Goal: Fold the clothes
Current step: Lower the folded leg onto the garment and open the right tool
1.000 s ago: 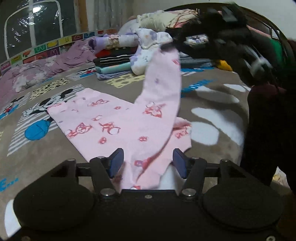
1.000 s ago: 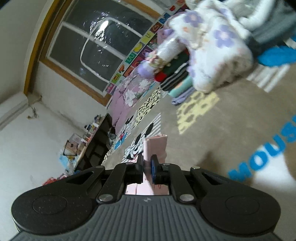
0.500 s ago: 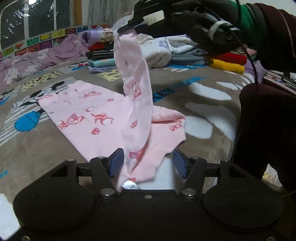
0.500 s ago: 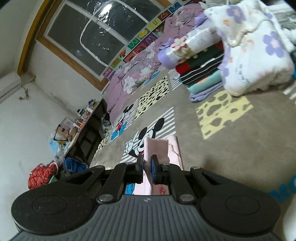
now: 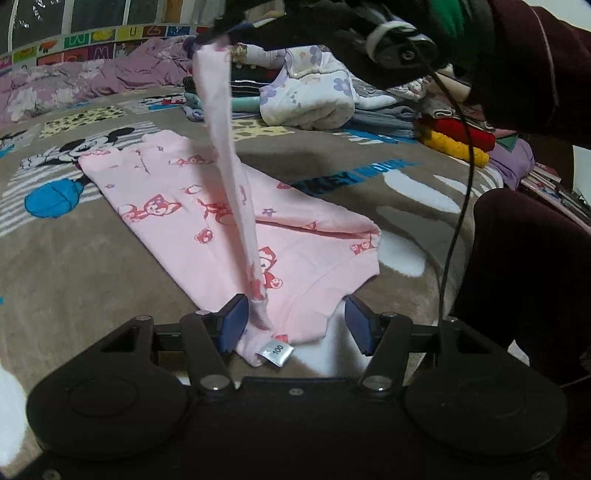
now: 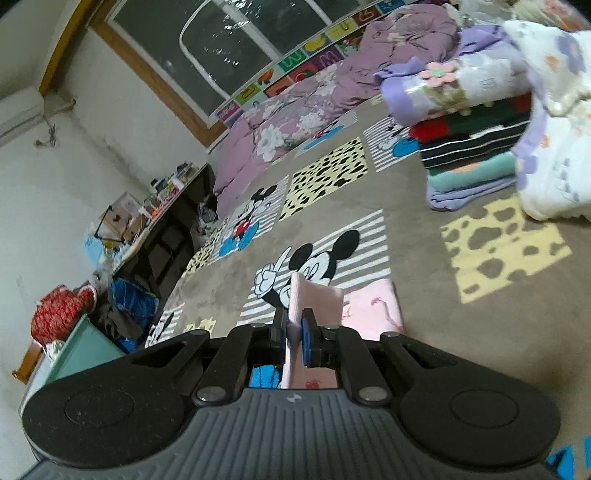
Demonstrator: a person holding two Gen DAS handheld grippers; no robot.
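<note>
1. Garment [image 5: 207, 221]: pink, printed with red cartoon animals; lies flat on the blanket [image 5: 74, 280]; its collar end, with a white tag [image 5: 276, 350] marked "100", lies nearest the left gripper [image 5: 295, 321].
2. Sleeve [image 5: 225, 147]: one long pink strip rises from the garment near the collar, pulled taut up to the right gripper [image 5: 221, 31]; the rest of the garment stays on the blanket.
3. Left gripper: jaws stand apart; the collar edge and the foot of the sleeve lie between them; the left blue pad [image 5: 234, 321] sits just beside the cloth, the right pad [image 5: 356, 325] is clear of it; no clamp on the cloth is seen.
4. Right gripper [image 6: 294, 332]: jaws closed on the sleeve end; in the right wrist view a pink fold [image 6: 314, 302] stands up between the blue pads; the gripper is held above the garment, on its far side from the left gripper.
5. Person: dark sleeve [image 5: 535, 66] with a green cuff enters above the garment from the right of the left wrist view; a dark trouser leg [image 5: 528, 277] is just right of the garment; a black cable [image 5: 461, 184] hangs from the right gripper.
6. Blanket: brown, with cartoon mouse panels and yellow spotted squares; the garment covers part of a striped mouse panel [image 6: 317, 266].
7. Folded stack [image 6: 472, 155]: striped, red, teal and lilac items piled beyond the garment; a white bundle with purple flowers [image 5: 314, 96] beside it; yellow and red folded items [image 5: 458, 144] further right.
8. Purple quilt [image 6: 295, 122]: bunched along the far edge of the blanket, beyond the garment, under a window [image 6: 229, 48].
</note>
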